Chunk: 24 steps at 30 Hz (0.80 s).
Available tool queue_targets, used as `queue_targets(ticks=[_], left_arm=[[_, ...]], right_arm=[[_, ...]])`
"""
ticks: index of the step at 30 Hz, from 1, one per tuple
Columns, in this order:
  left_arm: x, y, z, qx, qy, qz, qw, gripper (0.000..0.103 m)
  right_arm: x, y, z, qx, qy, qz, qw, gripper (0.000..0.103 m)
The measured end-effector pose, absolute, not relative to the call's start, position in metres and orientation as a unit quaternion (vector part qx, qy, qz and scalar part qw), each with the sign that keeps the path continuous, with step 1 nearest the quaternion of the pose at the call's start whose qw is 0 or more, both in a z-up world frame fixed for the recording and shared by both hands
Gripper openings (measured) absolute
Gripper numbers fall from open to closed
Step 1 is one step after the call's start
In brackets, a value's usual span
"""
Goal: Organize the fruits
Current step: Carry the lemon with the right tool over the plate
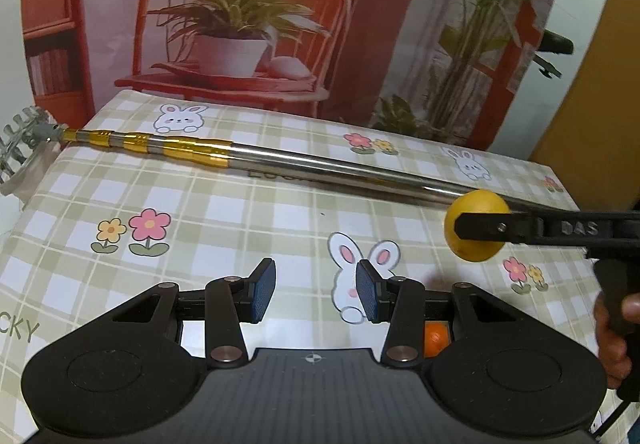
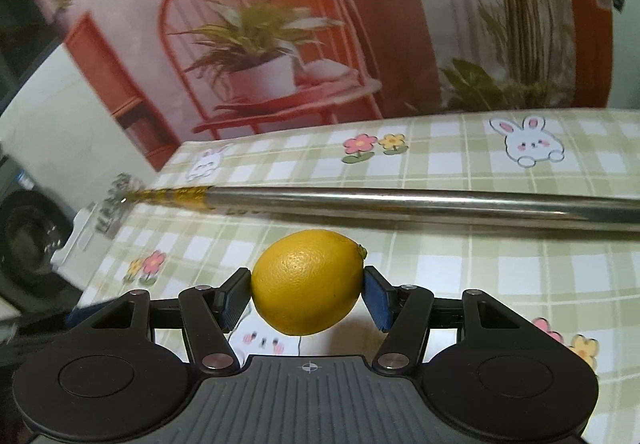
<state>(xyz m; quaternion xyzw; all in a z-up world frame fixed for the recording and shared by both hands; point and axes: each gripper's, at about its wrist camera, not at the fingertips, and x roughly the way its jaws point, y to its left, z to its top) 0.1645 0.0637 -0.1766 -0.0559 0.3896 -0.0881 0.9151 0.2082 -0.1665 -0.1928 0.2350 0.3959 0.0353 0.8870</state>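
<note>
My right gripper [image 2: 307, 294] is shut on a yellow lemon [image 2: 308, 280] and holds it above the checked tablecloth. In the left wrist view the same lemon [image 1: 478, 240] sits at the right, clamped by the right gripper's black finger [image 1: 520, 230]. My left gripper [image 1: 316, 294] is open and empty, low over the cloth near a printed rabbit. A small orange fruit [image 1: 435, 338] shows partly behind the left gripper's right finger linkage; most of it is hidden.
A long telescopic metal pole with gold bands [image 1: 280, 160] lies across the table, its wire basket head [image 1: 20, 140] hanging off the left edge; it also shows in the right wrist view [image 2: 400, 204]. A printed backdrop [image 1: 240, 24] stands behind the table [image 1: 240, 212].
</note>
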Motion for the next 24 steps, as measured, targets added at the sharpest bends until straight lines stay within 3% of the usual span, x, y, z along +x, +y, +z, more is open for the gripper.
queue_targets(ticks=[12, 24], left_arm=[[0.146, 0.042, -0.172, -0.035, 0.389, -0.122, 0.913, 0.048], [0.136, 0.037, -0.174, -0.030, 0.394, -0.129, 0.909, 0.051]], right_arm=[[0.131, -0.148, -0.163, 0.154, 0.367, 0.079, 0.914, 0.056], [0.095, -0.128, -0.172, 0.081, 0.395, 0.101, 0.910, 0.056]])
